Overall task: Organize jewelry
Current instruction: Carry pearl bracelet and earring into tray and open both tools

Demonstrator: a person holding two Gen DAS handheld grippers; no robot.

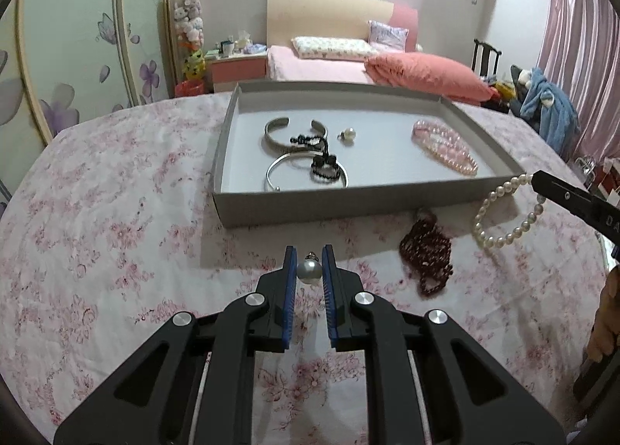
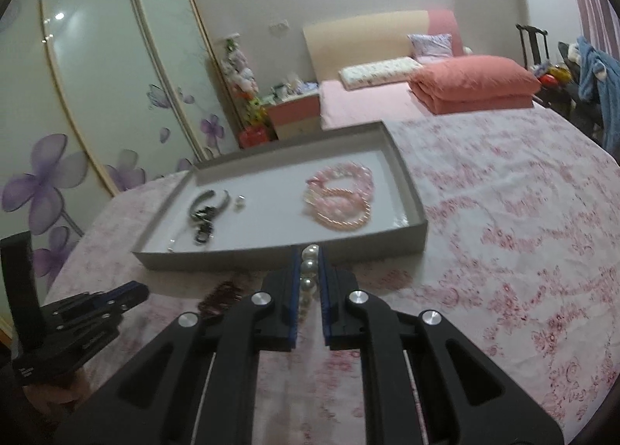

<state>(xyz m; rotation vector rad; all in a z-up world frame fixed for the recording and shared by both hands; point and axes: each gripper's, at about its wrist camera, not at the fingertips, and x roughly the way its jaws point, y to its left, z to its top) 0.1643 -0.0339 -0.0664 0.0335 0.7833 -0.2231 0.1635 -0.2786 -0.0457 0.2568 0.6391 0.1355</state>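
We held a pearl earring (image 1: 309, 271) between the blue pads of our left fingers (image 1: 309, 268), nipped narrow on the bead with its little metal loop pointing away from us toward the tray (image 1: 387, 208). Our right fingers (image 2: 309, 282) were clamped narrow on a white pearl bracelet (image 2: 309, 278); in the left view its loop (image 1: 503, 212) hung from those fingers just off the tray's near right corner, apparently lifted clear of the cloth.

The grey tray lay straight ahead of both hands, its long axis running across our line of reach, its near wall the thing to clear. We judged the right hand nearer to that wall; the left sat farther back and more central. Inside already lay two metal bangles (image 1: 279, 131), a black beaded piece (image 1: 323, 166), a matching pearl earring (image 1: 347, 134) and pink bead bracelets (image 1: 445, 146). A dark red bead string (image 1: 428, 255) remained outside, between our hands.

Everything rested on a bed (image 1: 97, 212) with a pink floral cover. Beyond were a second bed (image 1: 321, 65), flowered wardrobe doors (image 1: 77, 57) and pink curtains (image 1: 581, 38).
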